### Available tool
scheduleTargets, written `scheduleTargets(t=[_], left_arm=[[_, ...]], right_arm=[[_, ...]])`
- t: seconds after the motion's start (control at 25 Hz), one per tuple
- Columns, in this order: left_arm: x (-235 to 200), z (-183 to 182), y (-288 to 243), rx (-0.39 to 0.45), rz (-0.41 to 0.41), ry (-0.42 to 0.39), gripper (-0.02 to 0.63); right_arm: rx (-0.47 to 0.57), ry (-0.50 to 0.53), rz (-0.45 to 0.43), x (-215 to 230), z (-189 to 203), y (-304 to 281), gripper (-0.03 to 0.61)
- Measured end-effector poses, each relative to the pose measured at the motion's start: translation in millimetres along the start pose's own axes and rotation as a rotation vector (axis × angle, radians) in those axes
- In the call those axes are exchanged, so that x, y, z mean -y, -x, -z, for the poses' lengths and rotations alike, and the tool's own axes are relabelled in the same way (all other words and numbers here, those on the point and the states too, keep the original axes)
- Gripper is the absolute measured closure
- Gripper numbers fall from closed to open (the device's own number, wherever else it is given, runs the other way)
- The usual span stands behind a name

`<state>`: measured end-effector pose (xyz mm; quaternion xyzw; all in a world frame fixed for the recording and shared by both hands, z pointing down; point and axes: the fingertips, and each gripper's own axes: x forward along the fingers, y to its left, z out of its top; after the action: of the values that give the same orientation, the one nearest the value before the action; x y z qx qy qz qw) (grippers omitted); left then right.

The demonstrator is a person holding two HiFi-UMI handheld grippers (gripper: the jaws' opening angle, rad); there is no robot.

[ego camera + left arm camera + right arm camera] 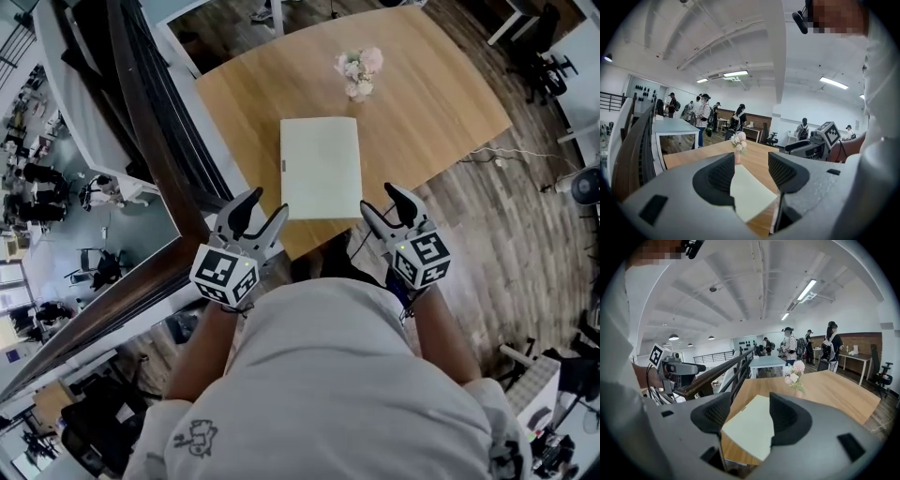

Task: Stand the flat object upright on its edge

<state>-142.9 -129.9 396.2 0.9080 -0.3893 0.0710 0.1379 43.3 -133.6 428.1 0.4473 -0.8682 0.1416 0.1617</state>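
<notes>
The task has not properly begun; this looks like the approach step. The pale flat board [321, 167] lies face-down flat in the middle of the head view, on the wooden table [441, 103], its near edge close to the table's lower edge.

The left gripper [265, 208] hovers just off the board's lower-left corner and the right gripper [380, 202] just off its lower-right corner. Neither touches it. In each gripper view the jaws stand wide apart with nothing between them, and the board shows through the gap, further off.

The next move likely calls for catching one edge of the board, probably a near corner or side, and tipping it up, with the second gripper steadying it so it does not slide across the smooth wood.

Count: one board, one table bearing it, two grippers, and one small vase of flowers [359, 73] beyond the board, in the upper middle of the frame.
</notes>
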Motion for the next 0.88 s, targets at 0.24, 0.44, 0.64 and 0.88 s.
scheduleTargets(t=[0.24, 0.44, 0.64, 0.88], left_arm=[[-15, 2, -30, -0.036, -0.041, 0.018, 0.399], [-28, 23, -62, -0.108, -0.063, 0.036, 0.399], [-44, 46, -88, -0.175, -0.070, 0.088, 0.399], [-67, 82, -116, -0.288, -0.092, 0.095, 0.399]], right_arm=[[-0.044, 0.007, -0.046, 29, 3, -29, 0.310], [-0.093, -0.013, -0.078, 55, 17, -50, 0.310], [-0.145, -0.085, -0.118, 73, 34, -70, 0.311], [-0.234, -0.152, -0.145, 89, 66, -93, 0.310]])
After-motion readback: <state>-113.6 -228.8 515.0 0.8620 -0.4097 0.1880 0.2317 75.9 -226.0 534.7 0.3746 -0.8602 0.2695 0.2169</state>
